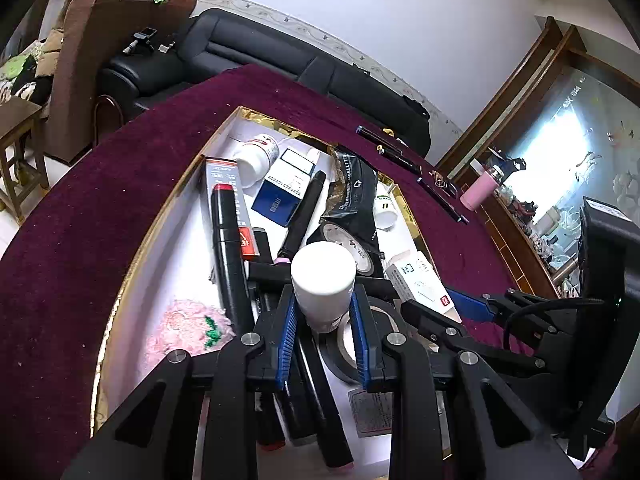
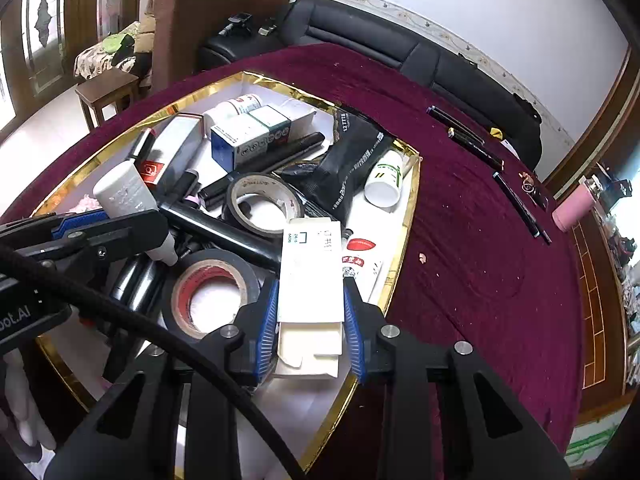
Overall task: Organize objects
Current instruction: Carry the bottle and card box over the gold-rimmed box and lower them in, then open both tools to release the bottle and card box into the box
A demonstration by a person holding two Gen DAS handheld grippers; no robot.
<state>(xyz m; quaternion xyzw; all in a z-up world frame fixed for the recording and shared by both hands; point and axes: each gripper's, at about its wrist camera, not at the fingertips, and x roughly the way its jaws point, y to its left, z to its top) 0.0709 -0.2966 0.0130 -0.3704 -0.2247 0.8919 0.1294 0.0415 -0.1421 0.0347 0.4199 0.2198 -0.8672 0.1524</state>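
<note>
Inspection centres on the gold-rimmed tray (image 2: 404, 240), which sits on the maroon-covered worktop (image 2: 480, 280) and serves as the reference for all positions. The left tool (image 1: 323, 312) is pinching a white bottle (image 1: 323, 280) between its blue pads, bottle held above the near end of the tray, over the black tape rolls. The right tool (image 2: 310, 320) is pinching a white carton (image 2: 312, 280) by its long sides, at the near right edge of the tray; whether the carton rests on the contents or is clear of them cannot be told. Inside the tray, the contents lie heaped and overlapping: a blue-and-white box (image 2: 240, 136) and a white jar (image 1: 256, 156) at the far end, a black pouch (image 2: 352, 160) against the far right rim, a second small white bottle (image 2: 386, 184) just beside that pouch, two tape rolls (image 2: 212, 292) in the middle and near part, and black markers (image 1: 228, 248) along the left side. Outside the tray, to its right, several dark pens (image 2: 520, 196) and a pink cup (image 2: 568, 212) remain on the worktop, well apart from the rim. Assessment: most items appear gathered in the tray, though unsorted; the two held items have yet to be set down, and the pens outside probably remain to be dealt with. Task judged well under way, not complete.
</note>
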